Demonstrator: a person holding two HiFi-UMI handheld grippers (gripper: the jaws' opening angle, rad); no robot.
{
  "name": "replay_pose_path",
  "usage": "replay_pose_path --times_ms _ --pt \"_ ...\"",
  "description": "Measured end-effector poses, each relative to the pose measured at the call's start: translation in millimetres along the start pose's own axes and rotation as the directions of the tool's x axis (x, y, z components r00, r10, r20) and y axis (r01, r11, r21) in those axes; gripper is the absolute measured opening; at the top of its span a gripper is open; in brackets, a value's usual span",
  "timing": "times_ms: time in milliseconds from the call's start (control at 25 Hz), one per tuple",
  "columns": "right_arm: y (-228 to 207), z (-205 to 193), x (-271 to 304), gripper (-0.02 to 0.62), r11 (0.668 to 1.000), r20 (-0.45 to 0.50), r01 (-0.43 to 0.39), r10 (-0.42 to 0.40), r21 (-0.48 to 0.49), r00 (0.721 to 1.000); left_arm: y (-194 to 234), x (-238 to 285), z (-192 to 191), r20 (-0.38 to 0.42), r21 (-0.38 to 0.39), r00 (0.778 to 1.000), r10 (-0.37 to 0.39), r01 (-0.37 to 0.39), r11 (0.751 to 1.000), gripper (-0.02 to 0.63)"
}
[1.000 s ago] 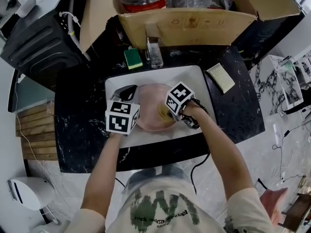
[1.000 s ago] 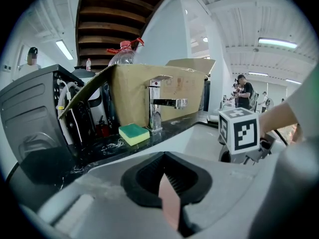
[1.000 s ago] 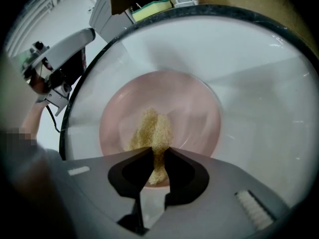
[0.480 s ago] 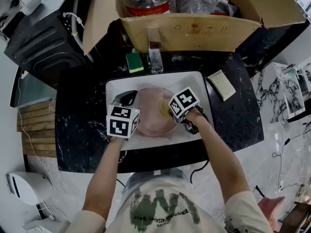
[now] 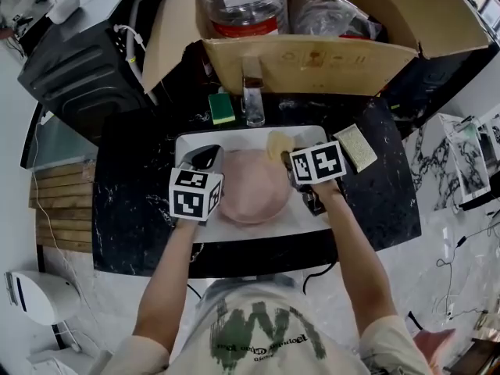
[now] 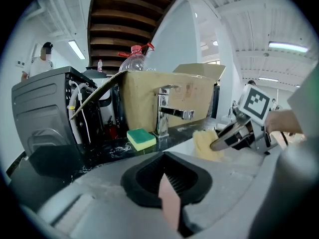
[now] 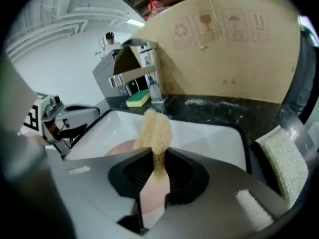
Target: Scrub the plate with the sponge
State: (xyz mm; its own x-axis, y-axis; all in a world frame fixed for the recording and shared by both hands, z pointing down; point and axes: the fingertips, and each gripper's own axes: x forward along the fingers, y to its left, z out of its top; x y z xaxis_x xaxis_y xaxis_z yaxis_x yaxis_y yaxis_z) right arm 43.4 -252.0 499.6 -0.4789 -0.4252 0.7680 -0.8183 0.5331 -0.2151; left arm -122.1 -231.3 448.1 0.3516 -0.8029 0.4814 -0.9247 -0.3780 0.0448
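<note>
Our left gripper is clamped on the rim of the pink plate, which lies in the white sink. Our right gripper pinches the sponge upright between closed jaws, just beside the plate's far edge.

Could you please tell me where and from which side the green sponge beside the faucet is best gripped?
Grip the green sponge across its shorter width, coming down from above on the near side. It lies flat on the black counter, green face up. The faucet stands close on its right and the cardboard box overhangs behind, so front and left look freest.
</note>
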Motion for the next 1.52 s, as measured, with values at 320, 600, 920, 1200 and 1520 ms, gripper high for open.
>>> replay_pose_path --times_ms 320,600,920,1200,1520 --pt "-1.3 50.6 -53.7 0.064 0.994 0.232 0.097 -0.083 -0.049 0.969 6.9 -13.4 23.6 0.051 0.004 0.998 0.023 -0.023 1.000 0.005" --pt "7.0 83.9 -94.6 0.064 0.979 0.400 0.180 -0.129 -0.093 0.907 12.1 -24.4 49.9 0.107 0.007 0.994 0.040 -0.041 0.999 0.005" --pt "15.1 102.9 -117.9 0.063 0.972 0.510 0.207 -0.125 -0.108 0.851 22.3 -39.8 68.2 0.159 -0.008 0.985 0.068 -0.068 0.998 0.005" --pt "25.1 110.7 -122.7 0.061 0.965 0.562 0.222 -0.109 -0.136 0.820 33.0 -48.3 73.0 0.173 -0.031 0.981 0.091 -0.087 0.996 0.005" --pt "26.1 113.4 -124.3 0.061 0.964 0.580 0.229 -0.108 -0.139 0.807 38.0 -52.0 72.8 0.174 -0.035 0.980 0.099 -0.094 0.995 0.005"
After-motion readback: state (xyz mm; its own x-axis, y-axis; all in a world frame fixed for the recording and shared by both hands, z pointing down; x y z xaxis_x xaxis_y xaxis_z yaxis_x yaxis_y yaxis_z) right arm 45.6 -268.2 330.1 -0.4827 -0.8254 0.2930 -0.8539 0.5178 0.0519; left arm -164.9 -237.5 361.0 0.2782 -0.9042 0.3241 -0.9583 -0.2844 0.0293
